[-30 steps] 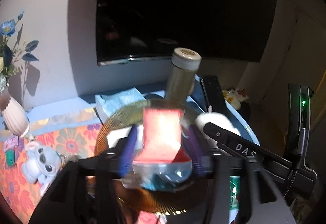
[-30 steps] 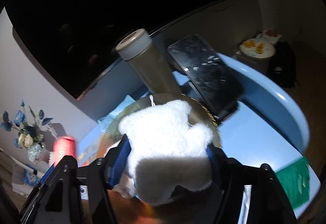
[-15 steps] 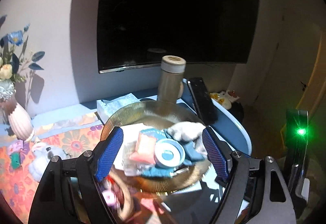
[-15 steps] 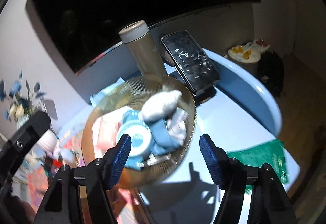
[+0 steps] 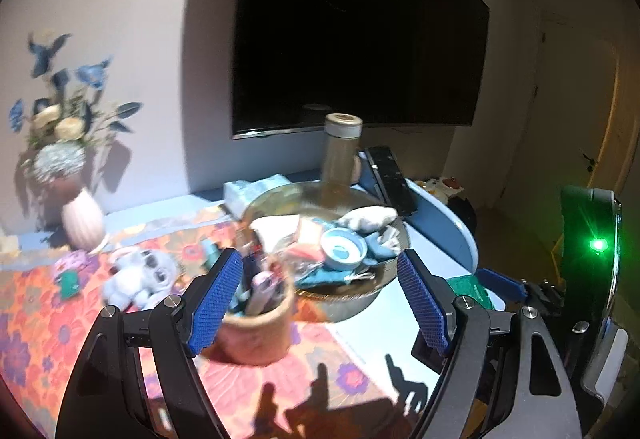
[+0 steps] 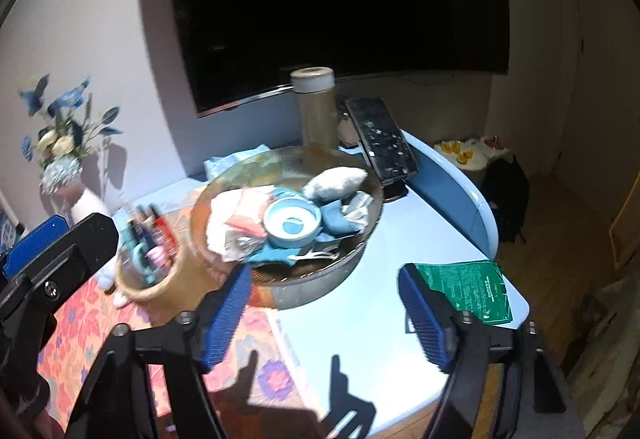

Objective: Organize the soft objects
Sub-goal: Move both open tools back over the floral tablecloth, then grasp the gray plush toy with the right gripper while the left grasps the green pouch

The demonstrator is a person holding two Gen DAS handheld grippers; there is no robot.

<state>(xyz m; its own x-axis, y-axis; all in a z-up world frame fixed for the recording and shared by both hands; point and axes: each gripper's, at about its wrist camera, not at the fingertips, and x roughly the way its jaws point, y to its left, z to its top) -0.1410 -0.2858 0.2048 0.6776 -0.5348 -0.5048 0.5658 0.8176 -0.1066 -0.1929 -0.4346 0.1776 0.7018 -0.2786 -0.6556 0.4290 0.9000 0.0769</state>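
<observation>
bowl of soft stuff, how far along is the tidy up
Done: the white plush, blue cloth and pink packet lie piled in the bowl.
In hand: nothing. The left claw and right claw are open and empty; the right's jaws have just been opening.
Left: the grey plush toy lies on the floral mat, and the green packet on the table edge.
</observation>
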